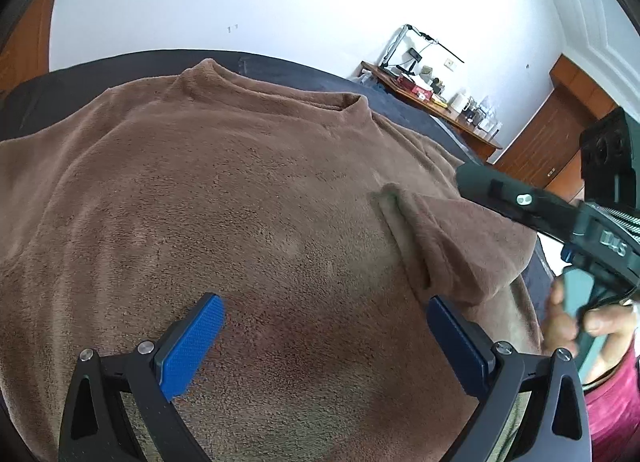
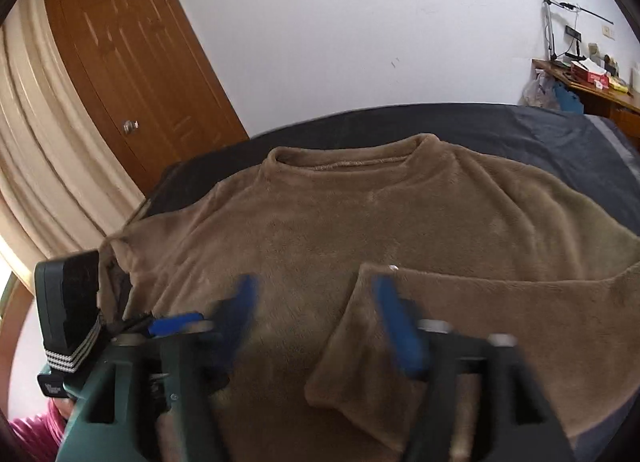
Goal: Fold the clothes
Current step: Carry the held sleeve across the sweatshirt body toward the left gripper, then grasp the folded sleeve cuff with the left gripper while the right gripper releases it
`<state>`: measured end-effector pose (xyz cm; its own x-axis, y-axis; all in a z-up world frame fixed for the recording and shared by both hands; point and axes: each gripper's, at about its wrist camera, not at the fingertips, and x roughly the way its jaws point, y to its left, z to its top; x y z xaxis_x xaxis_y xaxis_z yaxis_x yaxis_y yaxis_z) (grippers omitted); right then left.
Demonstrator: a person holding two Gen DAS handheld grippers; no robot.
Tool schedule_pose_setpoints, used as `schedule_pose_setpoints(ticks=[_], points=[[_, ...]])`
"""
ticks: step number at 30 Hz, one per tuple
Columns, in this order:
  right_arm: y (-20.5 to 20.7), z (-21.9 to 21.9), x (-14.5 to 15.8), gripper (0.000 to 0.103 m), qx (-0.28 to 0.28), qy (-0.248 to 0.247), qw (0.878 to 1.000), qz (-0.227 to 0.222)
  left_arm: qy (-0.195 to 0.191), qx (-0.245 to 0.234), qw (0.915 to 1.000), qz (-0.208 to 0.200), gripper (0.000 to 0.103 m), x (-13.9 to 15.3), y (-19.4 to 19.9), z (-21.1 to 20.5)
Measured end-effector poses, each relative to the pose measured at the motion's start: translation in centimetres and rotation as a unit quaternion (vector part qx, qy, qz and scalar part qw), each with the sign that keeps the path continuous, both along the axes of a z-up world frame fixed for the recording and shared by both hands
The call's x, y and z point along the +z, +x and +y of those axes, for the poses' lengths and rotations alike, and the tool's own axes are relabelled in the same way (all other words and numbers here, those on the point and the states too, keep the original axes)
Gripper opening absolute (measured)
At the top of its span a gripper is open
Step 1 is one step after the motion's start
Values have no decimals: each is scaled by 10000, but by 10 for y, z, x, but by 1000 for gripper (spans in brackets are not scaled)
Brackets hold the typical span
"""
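A brown fleece sweater point(image 1: 240, 189) lies flat, collar away from me, on a dark bedspread point(image 1: 420, 109). Its right sleeve point(image 1: 460, 246) is folded in across the body. My left gripper point(image 1: 328, 326) hovers open just over the sweater's lower middle, with nothing between its blue pads. In the right wrist view the sweater point(image 2: 360, 213) fills the middle. My right gripper point(image 2: 316, 310), blurred, stands open above the folded sleeve's cuff point(image 2: 360, 342), its pads not pressing on it. One black finger point(image 1: 500, 193) of the right gripper shows at the right in the left wrist view.
The bedspread point(image 2: 560, 149) shows past the collar and at the right. A cluttered wooden desk point(image 2: 592, 77) stands by the far wall, a brown door point(image 2: 132, 81) and a beige curtain point(image 2: 32, 165) at the left. A person's hand point(image 1: 572, 318) and pink sleeve point(image 1: 616, 402) are at the right.
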<state>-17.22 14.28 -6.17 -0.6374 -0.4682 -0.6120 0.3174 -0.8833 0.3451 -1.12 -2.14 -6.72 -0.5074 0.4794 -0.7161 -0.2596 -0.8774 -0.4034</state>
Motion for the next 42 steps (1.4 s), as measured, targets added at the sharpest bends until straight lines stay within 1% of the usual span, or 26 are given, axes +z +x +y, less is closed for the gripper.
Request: schedule_pose_setpoints(ticks=[3,5,7,9,12,14,16,19,22,23,27,30,33,36,41,42], points=[[3,12,0,81,-149,-508,9981,328,66,-36,10000,-30,103,-1,-2,0],[6,22,-1,82,-305,-654,9954,622,104,-75,9999,-9,103,-1,-2,0],[7,32,-5,82,-570,-618,9924,901,144,-115,9998,29,103,-1,-3,0],[9,39,-18,82,-793,-561,9899,1030,221,-153,9996,63,103,-2,-4,-1],[4,53,-31,82,-926,-899,9892,693,418,-182,9990,26,103,-4,-9,-4],[5,57,-32,82,-1084,-863,9880,688,575,-171,9982,-18,103,-6,-13,-8],[9,60,-30,82,-1211,-813,9864,761,617,-81,9980,-65,103,-7,-17,-11],[14,58,-22,82,-1402,-635,9834,958,480,-12,9987,-152,103,0,-20,-6],[19,61,-17,84,-1606,-519,9796,1092,253,-203,9993,-209,103,12,-25,12],[20,65,-15,84,-1722,-509,9775,1106,238,-264,9991,-247,103,15,-29,18],[25,84,-10,85,-2263,-596,9653,1157,327,-421,9975,-474,103,24,-44,41],[29,95,-9,85,-2521,-632,9580,1213,464,-505,9955,-647,103,26,-56,56],[31,98,-5,85,-2601,-590,9551,1294,394,-576,9952,-691,103,27,-65,73],[31,95,-4,85,-2516,-535,9572,1322,359,-560,9943,-838,103,24,-75,83],[33,96,-2,85,-2494,-519,9564,1426,709,-539,9884,-1231,103,10,-85,82],[34,97,-2,85,-2507,-542,9561,1420,840,-534,9864,-1307,103,8,-86,81]])
